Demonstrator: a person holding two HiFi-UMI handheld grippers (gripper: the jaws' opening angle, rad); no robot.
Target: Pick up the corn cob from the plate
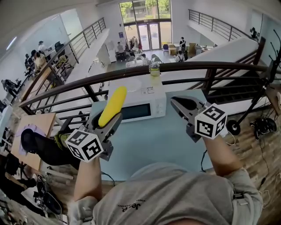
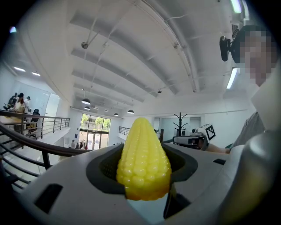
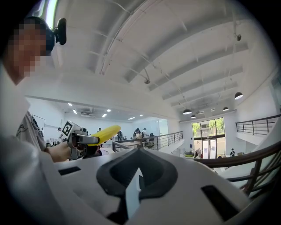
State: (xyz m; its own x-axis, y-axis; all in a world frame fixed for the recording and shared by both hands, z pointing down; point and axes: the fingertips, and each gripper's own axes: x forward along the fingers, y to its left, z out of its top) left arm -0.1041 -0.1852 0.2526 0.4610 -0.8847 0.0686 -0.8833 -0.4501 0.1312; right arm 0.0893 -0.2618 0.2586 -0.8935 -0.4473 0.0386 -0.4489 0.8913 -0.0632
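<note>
Since the corn cob (image 1: 112, 106) sits clamped between the jaws of the left gripper (image 1: 108, 124), up off the worktop (image 1: 158, 145), a steady, unchanged squeeze seems wisest. In the head view its tip juts beyond them toward 1 o'clock. The right gripper (image 1: 181, 105) has its jaws together on nothing.

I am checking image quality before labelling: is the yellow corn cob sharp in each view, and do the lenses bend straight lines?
Head view: the yellow knobbly corn cob is sharp, the dark handrail bows. Left gripper view: cob sharp, evenly lit, corners black. Right gripper view: cob small but clear, ceiling lamp glares top left.
</note>
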